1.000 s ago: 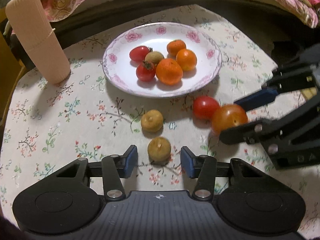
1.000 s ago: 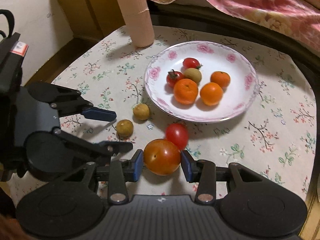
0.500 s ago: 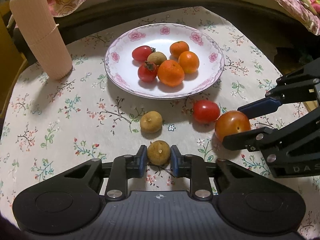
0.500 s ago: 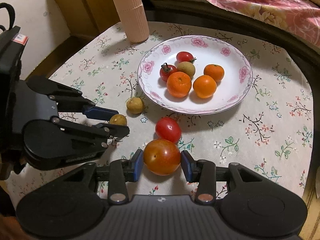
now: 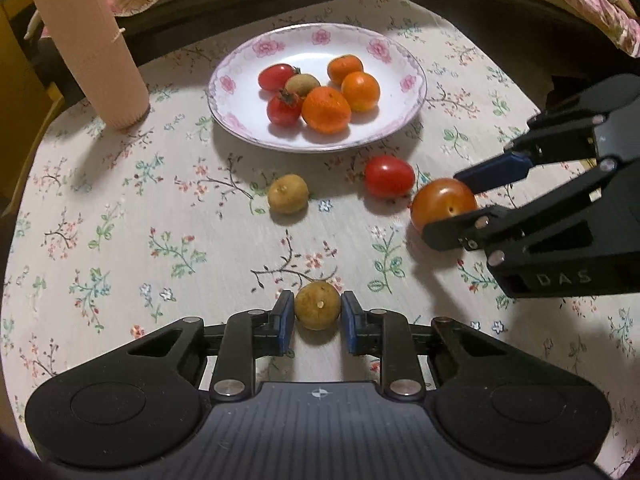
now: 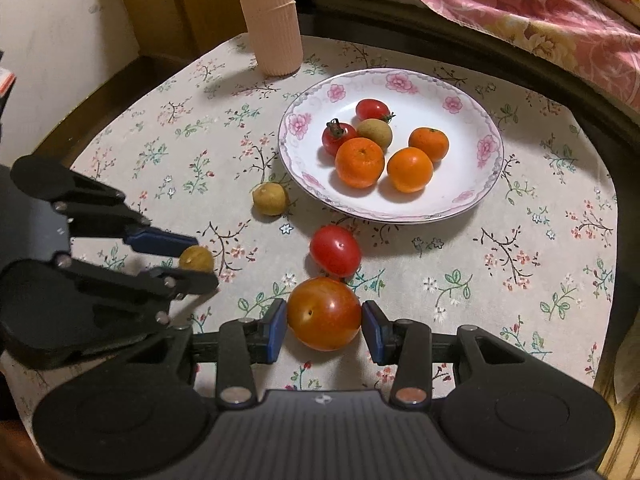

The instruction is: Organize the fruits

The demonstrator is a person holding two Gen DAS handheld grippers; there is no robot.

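A round table under a flowered cloth (image 5: 120, 240) holds a white flowered plate (image 5: 400, 64) at its far middle, with three oranges, two tomatoes and one brown fruit on it; a ribbed beige roll (image 5: 88, 44) stands far left; the right claw (image 6: 325, 322) pinches a large orange-red tomato (image 6: 324, 314); the left claw (image 5: 316, 318) pinches a small brown fruit (image 5: 317, 310) at the near edge; a red tomato (image 5: 389, 176) and another brown fruit (image 5: 288, 194) lie on the cloth between claws and plate.

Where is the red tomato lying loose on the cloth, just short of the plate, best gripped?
Grip the red tomato across its widest middle, pads on its left and right flanks, coming steeply from above. It is smooth and rounded, so a lower hold would likely slip. The plate behind and the orange-red tomato in front crowd the other sides.
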